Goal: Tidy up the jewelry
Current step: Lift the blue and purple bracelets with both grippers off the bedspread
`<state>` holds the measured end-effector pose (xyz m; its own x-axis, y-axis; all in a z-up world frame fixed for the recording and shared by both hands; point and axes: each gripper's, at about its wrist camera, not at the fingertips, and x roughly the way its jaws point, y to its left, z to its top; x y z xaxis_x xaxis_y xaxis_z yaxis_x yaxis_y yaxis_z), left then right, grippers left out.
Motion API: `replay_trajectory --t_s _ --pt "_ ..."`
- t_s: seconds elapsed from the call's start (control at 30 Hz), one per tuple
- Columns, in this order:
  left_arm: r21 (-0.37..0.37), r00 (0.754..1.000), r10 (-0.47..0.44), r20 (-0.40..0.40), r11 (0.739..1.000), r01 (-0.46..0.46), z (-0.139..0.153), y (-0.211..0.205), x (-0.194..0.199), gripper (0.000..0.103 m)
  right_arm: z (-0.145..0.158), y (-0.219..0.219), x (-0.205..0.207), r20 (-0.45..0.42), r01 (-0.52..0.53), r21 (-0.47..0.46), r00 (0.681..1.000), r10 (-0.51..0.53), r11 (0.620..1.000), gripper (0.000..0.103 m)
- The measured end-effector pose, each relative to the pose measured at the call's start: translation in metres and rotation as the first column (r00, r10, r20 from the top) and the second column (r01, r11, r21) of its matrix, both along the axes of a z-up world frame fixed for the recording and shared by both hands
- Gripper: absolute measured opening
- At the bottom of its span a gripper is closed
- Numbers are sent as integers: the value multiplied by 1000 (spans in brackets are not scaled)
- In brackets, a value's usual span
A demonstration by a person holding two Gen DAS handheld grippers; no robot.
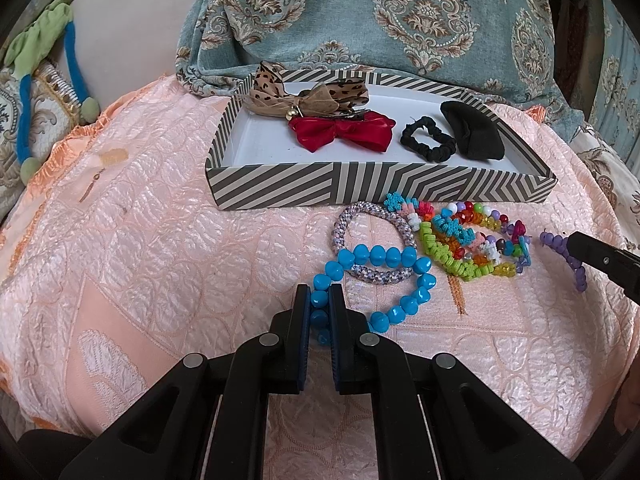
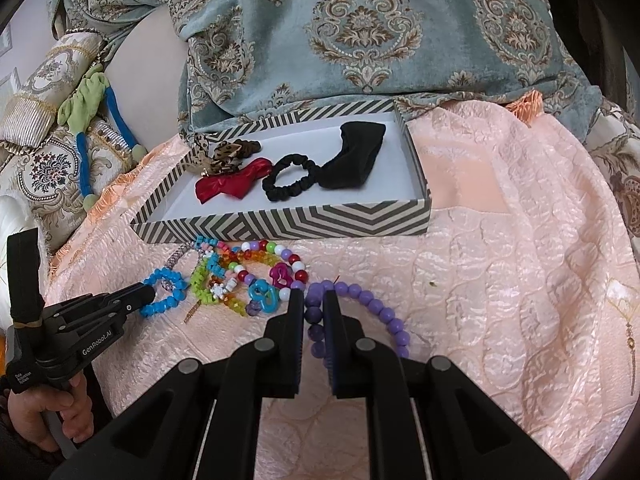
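- Left gripper (image 1: pixel 320 294) is clenching on the chunky bright-blue plastic bead bracelet (image 1: pixel 400 258), which is lying on the peach embossed satin cloth (image 1: pixel 160 240) just in front of the grey-and-white striped cardboard tray (image 1: pixel 360 186).
- Right gripper (image 2: pixel 313 300) is pinching the round purple bead bracelet (image 2: pixel 376 306), also on the cloth in front of the tray, toward its right end.
- Both are looking light and floppy on elastic; hard beads are probably slippery, so gripping across a single bead or the cord between two seems safest.
- Heap of multicoloured bead bracelets (image 1: pixel 472 240) is touching the blue one; snagging is a likely risk when lifting.
- Tray wall is low; clearing it should be needing only a small rise.
- Tray's front-left floor is looking bare; red satin bow (image 1: pixel 344 132), black fabric scrunchie (image 1: pixel 428 140) are sitting further back.
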<state>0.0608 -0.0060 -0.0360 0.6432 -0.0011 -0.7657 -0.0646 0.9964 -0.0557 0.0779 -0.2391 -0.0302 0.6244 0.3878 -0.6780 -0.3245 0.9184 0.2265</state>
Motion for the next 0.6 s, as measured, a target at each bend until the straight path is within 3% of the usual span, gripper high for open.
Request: replay_trajectory --t_s 0.4,0.6 --pt "3 1000 -3 5 1000 3 3 0 -1 0 6 0 -1 13 -1 11 1000 0 1000 10" --pt "-35 999 -1 54 999 3 32 7 -8 0 20 -1 -3 38 -2 29 999 1 1000 10"
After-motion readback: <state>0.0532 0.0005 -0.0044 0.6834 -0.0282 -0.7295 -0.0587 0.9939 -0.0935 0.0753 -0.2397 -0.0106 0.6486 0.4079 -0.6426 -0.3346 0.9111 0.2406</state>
